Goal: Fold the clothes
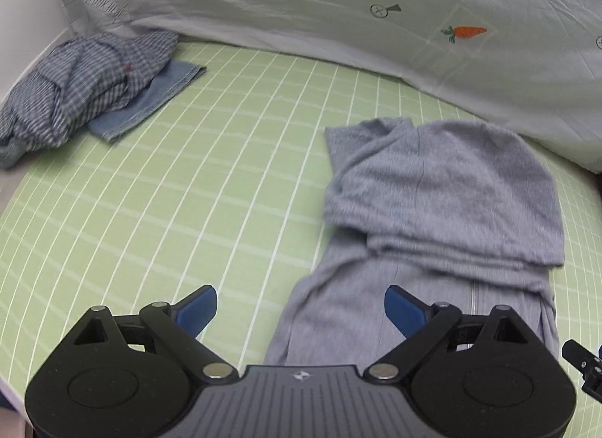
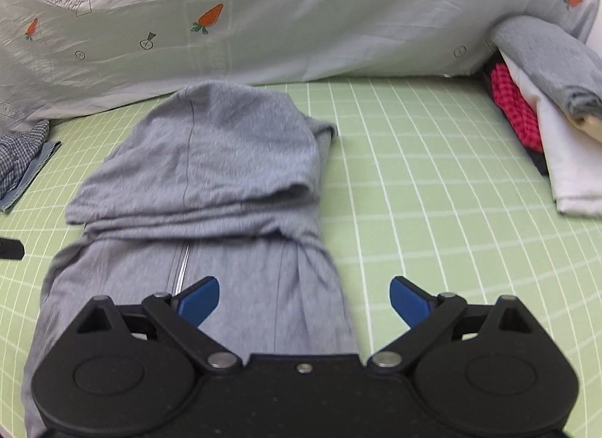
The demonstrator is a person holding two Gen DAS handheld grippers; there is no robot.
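**A:** What do your two grippers have hold of?

**B:** Nothing. Your left gripper [image 1: 300, 312] has its blue fingers spread wide, hovering over the near left edge of the grey hoodie [image 1: 444, 212]. Your right gripper [image 2: 304, 302] is spread just as wide over the hoodie's near right edge, and it too is empty.

**A:** Where does the hoodie lie for you?

**B:** It lies flat on the green gridded sheet [image 2: 432, 193], straight ahead of you. Its hood [image 2: 210, 144] is at the far end, folded over the body. A zip [image 2: 180, 265] runs down the near part, left of your right gripper's left finger.

**A:** What else is around you?

**B:** At far left a crumpled blue checked shirt [image 1: 86, 88] rests on a folded blue cloth [image 1: 158, 99]. At far right sits a stack of clothes [image 2: 545, 107], grey on top, with white and red-patterned pieces under it. Along the far side runs a pale quilt with carrot prints [image 2: 301, 24], touching the hood.
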